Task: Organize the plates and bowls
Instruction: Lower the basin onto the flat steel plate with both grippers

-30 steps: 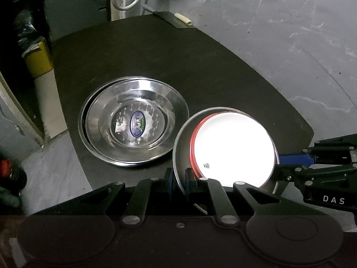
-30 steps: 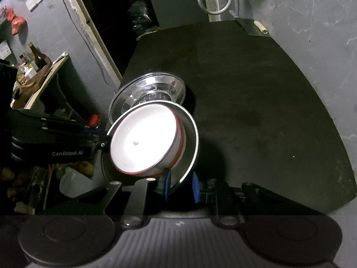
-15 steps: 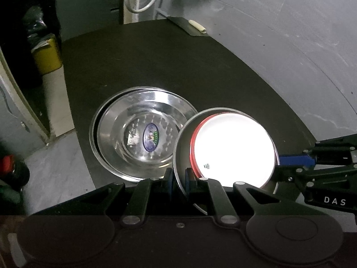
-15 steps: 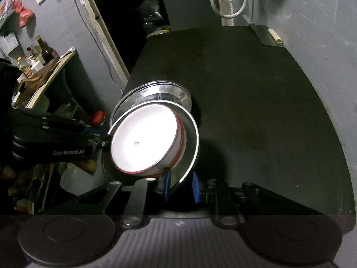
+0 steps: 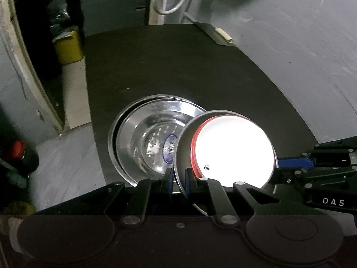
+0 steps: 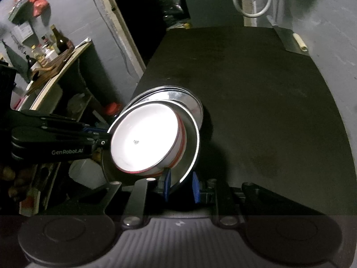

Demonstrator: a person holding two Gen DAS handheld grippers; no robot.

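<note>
Jaws, both pairs, clamped on one item: I hold a steel plate by its rim, my left gripper on its near edge in the left wrist view, my right gripper on its opposite edge.

Load, item one: steel plate, carried tilted, clear of the worktop.

Load, item two: white bowl with a red band, sitting inside the carried plate. Its inner face is washed out by glare, so I cannot say whether anything is in it.

Destination: a stack of steel plates resting at the near left of the dark worktop, close to its edge. I count two rims there, the upper plate slightly offset from the lower; more beneath I cannot confirm. A blue oval sticker shows in the upper plate's well.

Position: the carried plate overlaps the right side of the stack in both views, held above it.

Step in hand, as I judge it: bringing the plate and bowl over to join the stack.

Next move calls for: shifting left until the rims line up, levelling the plate so the bowl does not slide, lowering evenly with both hands, then parting both pairs of jaws together.

Count: steel plates, three seen; bowls, one; grippers, two.

Far end of worktop: a small pale cylinder, unrelated.
</note>
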